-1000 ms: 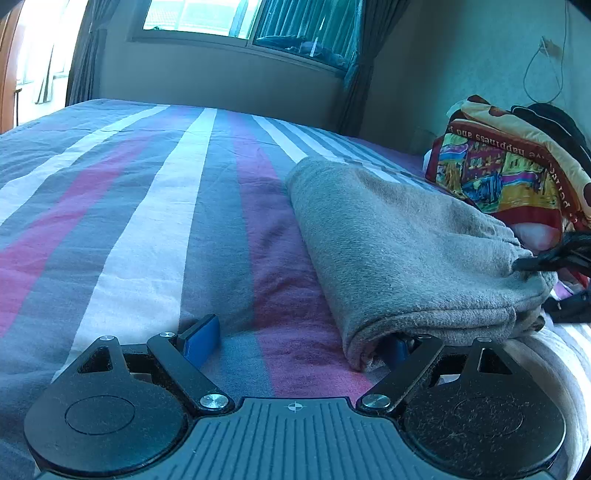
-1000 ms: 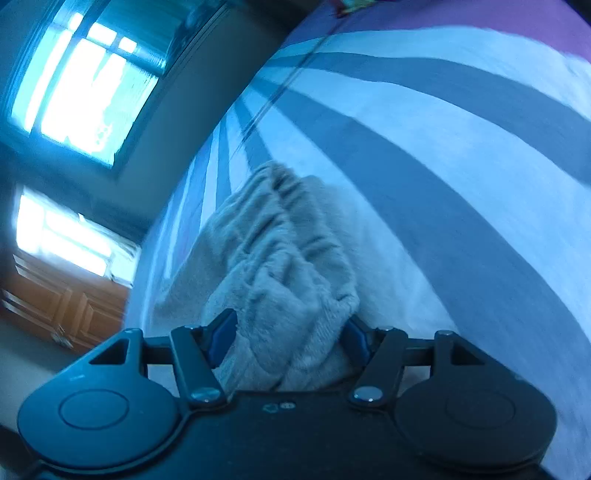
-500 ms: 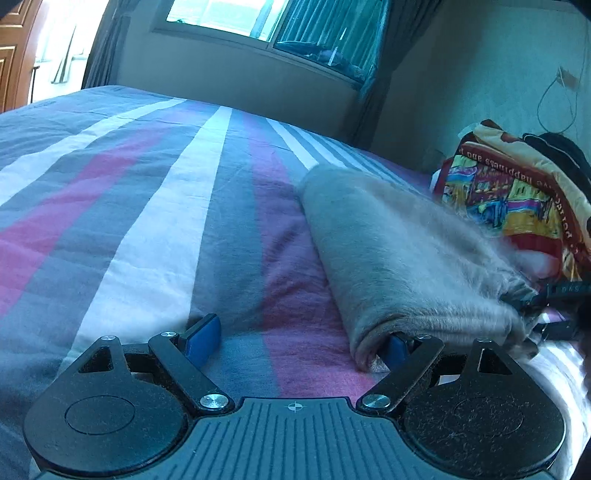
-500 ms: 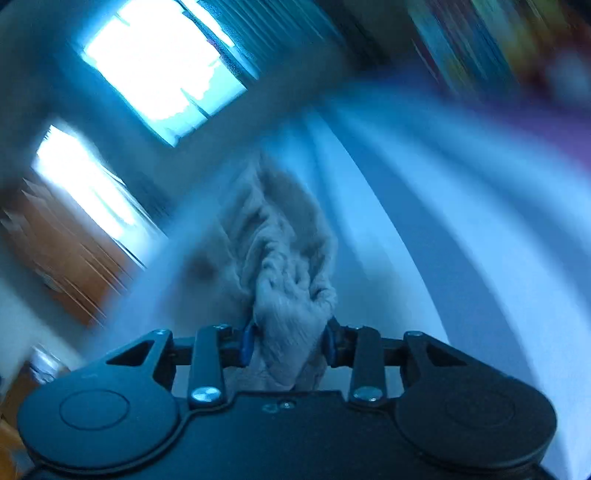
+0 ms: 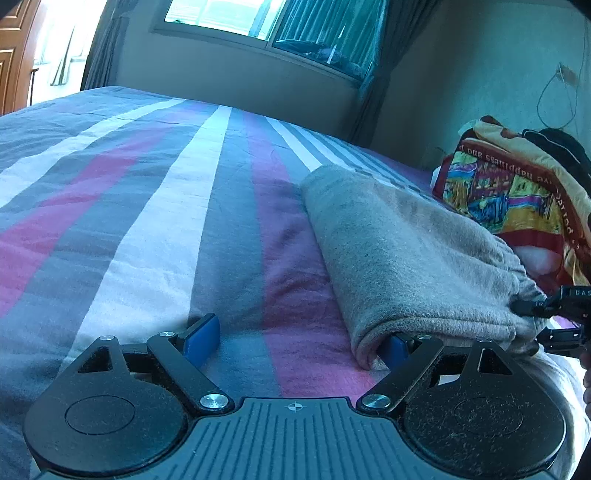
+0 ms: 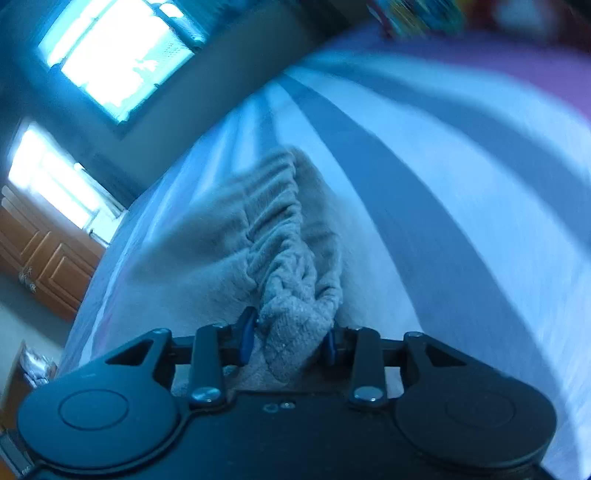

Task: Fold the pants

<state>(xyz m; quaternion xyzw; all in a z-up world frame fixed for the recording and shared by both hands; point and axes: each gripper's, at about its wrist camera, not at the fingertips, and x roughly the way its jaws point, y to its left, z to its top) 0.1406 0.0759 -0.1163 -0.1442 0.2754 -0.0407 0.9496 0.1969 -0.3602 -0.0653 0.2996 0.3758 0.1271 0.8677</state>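
Observation:
Grey fleece pants (image 5: 402, 254) lie folded in a long bundle on the striped bed, right of centre in the left wrist view. My left gripper (image 5: 299, 341) is open wide and low on the bed at the bundle's near end. Its right pad (image 5: 395, 349) is tucked under the folded edge, and its left pad (image 5: 201, 338) rests on the sheet. My right gripper (image 6: 288, 336) is shut on the gathered elastic waistband of the pants (image 6: 291, 273). Its black fingers (image 5: 532, 306) show at the bundle's right end in the left wrist view.
The striped bedsheet (image 5: 155, 229) stretches away to the left and far side. A colourful printed blanket (image 5: 517, 192) is heaped right behind the pants. A window with curtains (image 5: 280, 22) lies beyond the bed, and a wooden cabinet (image 6: 40, 266) stands to the side.
My right gripper's jaws came together on the bunched waistband, and its view rolled and blurred. The waistband end of the bundle got pinched narrower. My left gripper stayed in place, open.

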